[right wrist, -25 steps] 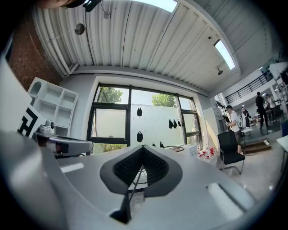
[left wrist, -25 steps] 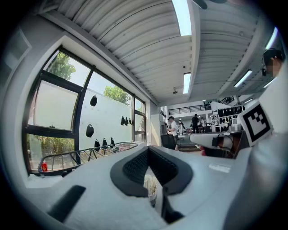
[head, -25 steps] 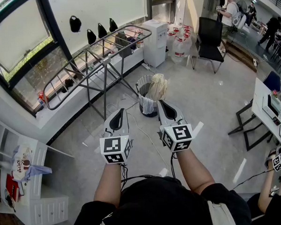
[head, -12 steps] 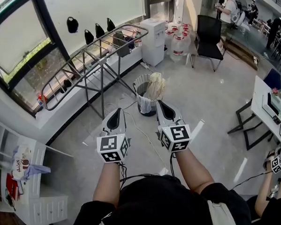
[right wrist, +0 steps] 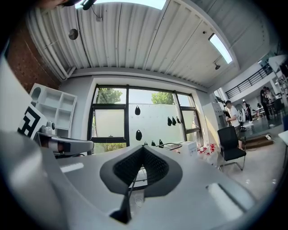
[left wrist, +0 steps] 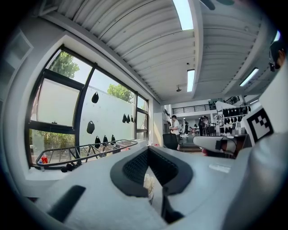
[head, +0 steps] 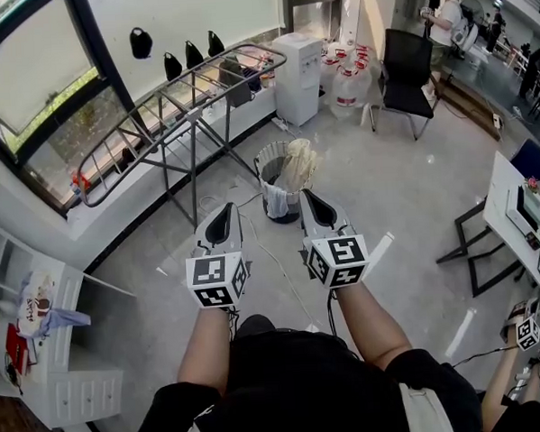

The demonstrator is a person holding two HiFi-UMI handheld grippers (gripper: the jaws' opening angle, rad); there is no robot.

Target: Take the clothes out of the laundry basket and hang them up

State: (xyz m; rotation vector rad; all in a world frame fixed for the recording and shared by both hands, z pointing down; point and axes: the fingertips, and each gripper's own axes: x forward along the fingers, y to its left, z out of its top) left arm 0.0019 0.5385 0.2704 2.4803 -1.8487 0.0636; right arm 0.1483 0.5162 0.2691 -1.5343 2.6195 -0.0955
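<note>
Almost nothing is seen to have changed over the last second. The left claw and right claw are kept side by side in front of the body, a little apart, pointed forward toward the laundry basket. Only a slight drift of the head view is noted. The room has shifted a touch and the claws hardly at all. Both claws remain clenched, with the pads pressed together in both gripper views. Nothing is held between them; only background shows through the slit.

The clothes are still found in the basket. A beige bundle is piled above the rim and a white piece is draped over the near wall. The basket stands on the floor, ahead of the claws and well apart from them, near the drying rack. The rack's bars are seen mostly bare. A dark item at its far end cannot be identified.

For the task, no garment has been taken yet and the approach is judged barely begun. The gap to the basket must be closed and at least one claw released before the beige bundle can be pinched. The cable lying on the floor between person and basket is judged a possible snag.
</note>
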